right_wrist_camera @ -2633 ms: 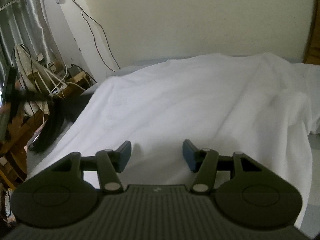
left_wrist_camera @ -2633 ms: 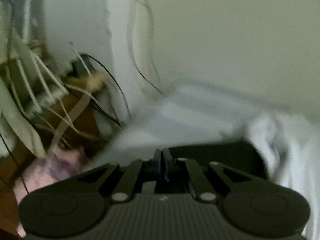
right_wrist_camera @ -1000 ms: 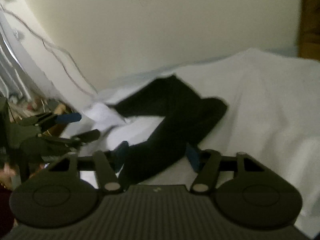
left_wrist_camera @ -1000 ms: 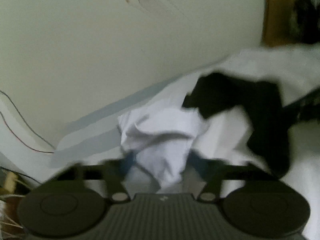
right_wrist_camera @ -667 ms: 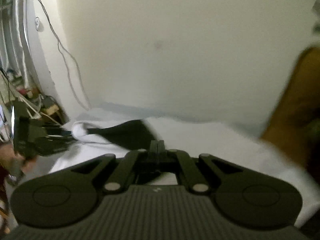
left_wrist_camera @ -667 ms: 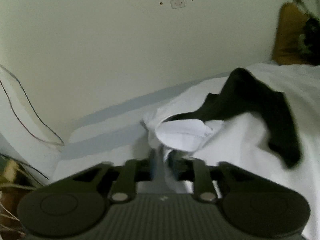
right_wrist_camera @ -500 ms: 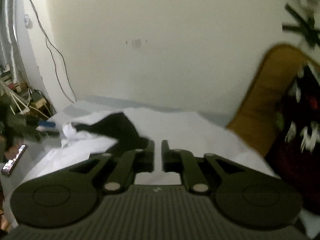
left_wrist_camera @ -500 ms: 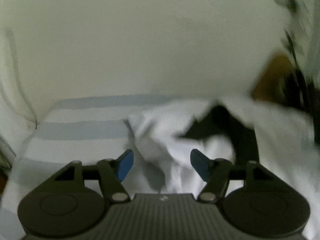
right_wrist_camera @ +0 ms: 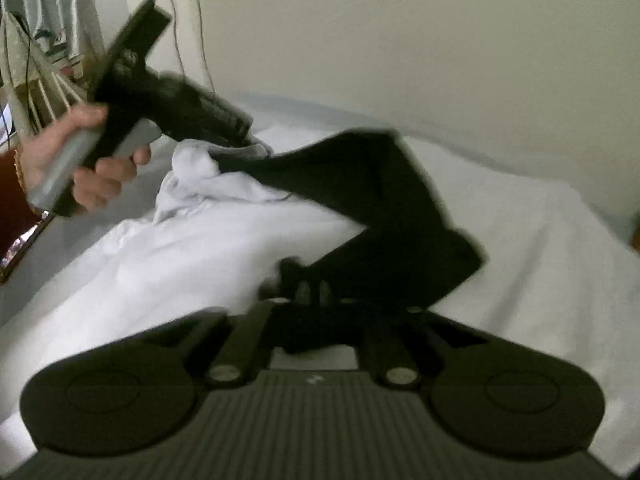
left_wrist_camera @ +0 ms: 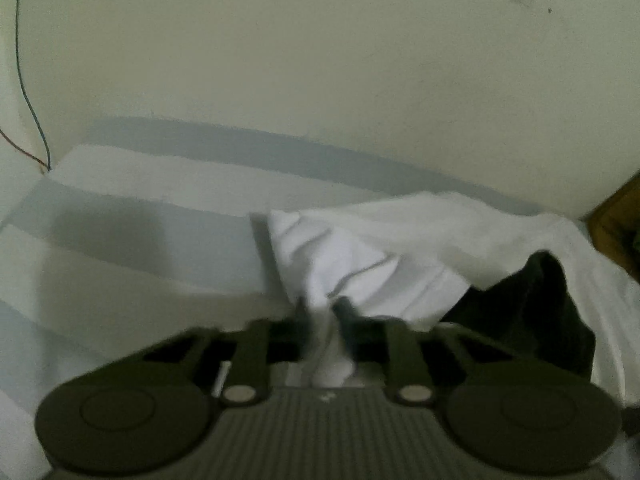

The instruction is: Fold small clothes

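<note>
Between the left gripper's (left_wrist_camera: 323,312) nearly closed jaws, pinching a bunched fold of soft white cloth (left_wrist_camera: 360,256), with a creased, fan-shaped pleat of it spreading up and to the right from the fingertips. Lying over pale grey and white striped bedding (left_wrist_camera: 120,236), flat and smooth, running back to a matt cream wall (left_wrist_camera: 320,60). Showing, to the right of the white fold, a limp dark garment (left_wrist_camera: 532,304) draped in a rounded hump. At the right gripper (right_wrist_camera: 314,292), clamping with jaws closed tight on the near end of that same black garment (right_wrist_camera: 384,200), a long, matt, sleeve-like band bending in an angular arch above the rumpled white sheet (right_wrist_camera: 192,256). Reaching at its far end towards the other gripper (right_wrist_camera: 248,142), though hard to tell whether meeting the tips there or only the wad of white fabric beside them. Tilting down and to the right in the right wrist view, the left tool being gripped by a bare hand (right_wrist_camera: 88,160), fingers curled round its grey handle, wrist low at the frame's left edge. Hanging behind it, thin cables (right_wrist_camera: 188,20) down the wall. Blurring softly throughout, edges smeared.
</note>
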`<action>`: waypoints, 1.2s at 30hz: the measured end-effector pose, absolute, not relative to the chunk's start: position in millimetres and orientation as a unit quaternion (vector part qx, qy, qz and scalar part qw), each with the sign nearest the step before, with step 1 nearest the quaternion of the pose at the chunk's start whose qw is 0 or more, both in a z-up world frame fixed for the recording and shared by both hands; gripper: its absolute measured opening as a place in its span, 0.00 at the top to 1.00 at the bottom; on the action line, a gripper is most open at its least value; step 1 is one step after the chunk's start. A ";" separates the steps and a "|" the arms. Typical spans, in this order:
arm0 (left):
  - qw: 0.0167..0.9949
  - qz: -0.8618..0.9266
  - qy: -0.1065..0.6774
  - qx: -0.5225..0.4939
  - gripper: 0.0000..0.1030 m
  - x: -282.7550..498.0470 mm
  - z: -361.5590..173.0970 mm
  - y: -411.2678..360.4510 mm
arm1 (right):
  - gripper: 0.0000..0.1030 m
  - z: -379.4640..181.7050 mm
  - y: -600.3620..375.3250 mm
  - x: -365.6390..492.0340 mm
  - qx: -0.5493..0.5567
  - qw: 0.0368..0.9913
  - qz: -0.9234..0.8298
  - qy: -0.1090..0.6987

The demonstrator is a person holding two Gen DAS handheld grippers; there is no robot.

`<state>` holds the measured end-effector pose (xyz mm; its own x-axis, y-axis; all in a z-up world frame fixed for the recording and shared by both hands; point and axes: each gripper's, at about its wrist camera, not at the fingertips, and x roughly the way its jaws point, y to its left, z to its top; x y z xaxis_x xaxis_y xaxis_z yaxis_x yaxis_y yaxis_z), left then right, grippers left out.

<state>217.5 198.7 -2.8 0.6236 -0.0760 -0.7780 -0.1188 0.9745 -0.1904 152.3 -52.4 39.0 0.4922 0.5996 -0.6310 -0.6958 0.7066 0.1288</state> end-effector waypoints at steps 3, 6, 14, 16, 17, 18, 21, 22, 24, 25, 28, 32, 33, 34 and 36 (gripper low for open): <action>0.905 0.014 0.404 -0.135 0.91 211.1 3.6 218.4 | 0.98 77.1 -96.6 145.0 -0.104 0.893 0.342 0.274; 0.906 0.015 0.396 -0.148 0.91 203.5 5.7 220.2 | 0.98 118.8 -162.4 137.5 -0.106 0.935 0.259 0.217; 0.892 0.030 0.413 -0.180 0.91 212.4 -16.5 225.7 | 0.52 107.5 -192.3 134.2 0.008 0.931 0.251 0.265; 0.892 0.031 0.413 -0.181 0.91 211.3 -18.8 224.0 | 0.43 86.4 -150.3 135.9 -0.001 0.909 0.304 0.284; 0.892 0.032 0.414 -0.178 0.91 210.9 -18.6 223.7 | 0.40 77.5 -130.9 136.7 -0.006 0.898 0.325 0.296; 0.892 0.032 0.415 -0.176 0.91 208.7 -16.9 223.9 | 0.39 67.3 -109.3 138.3 -0.013 0.888 0.342 0.308; 0.892 0.036 0.417 -0.173 0.90 212.1 -19.4 220.1 | 0.36 38.7 -52.7 146.3 -0.058 0.865 0.371 0.334; 0.892 0.035 0.417 -0.173 0.90 211.9 -19.3 220.9 | 0.36 30.1 -39.0 149.6 -0.079 0.861 0.371 0.339; 0.891 0.032 0.417 -0.175 0.90 211.8 -19.7 221.7 | 0.60 22.5 -28.9 151.2 -0.118 0.857 0.365 0.345; 0.891 0.034 0.417 -0.175 0.90 212.6 -20.8 220.3 | 0.94 23.9 -30.9 152.0 -0.129 0.857 0.366 0.340; 0.893 0.026 0.416 -0.171 0.90 213.3 -22.3 220.4 | 0.96 51.9 -73.6 150.4 -0.128 0.867 0.361 0.318; 0.896 0.023 0.414 -0.160 0.90 212.0 -21.3 218.5 | 0.96 101.2 -153.0 150.4 -0.171 0.917 0.262 0.249; 0.897 0.025 0.413 -0.155 0.90 210.6 -20.4 218.0 | 0.96 108.1 -173.2 152.9 -0.171 0.925 0.234 0.244; 0.899 0.027 0.412 -0.149 0.90 210.1 -20.3 215.9 | 0.95 113.3 -192.9 159.5 -0.169 0.935 0.199 0.242; 0.902 0.032 0.409 -0.133 0.88 207.9 -19.3 210.9 | 0.91 114.6 -230.6 174.7 -0.172 0.946 0.110 0.251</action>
<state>207.9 210.9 -19.3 0.6634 -0.0507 -0.7465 -0.1672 0.9624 -0.2139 174.7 -230.6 114.6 0.8498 0.1217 -0.5129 -0.2947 0.9164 -0.2708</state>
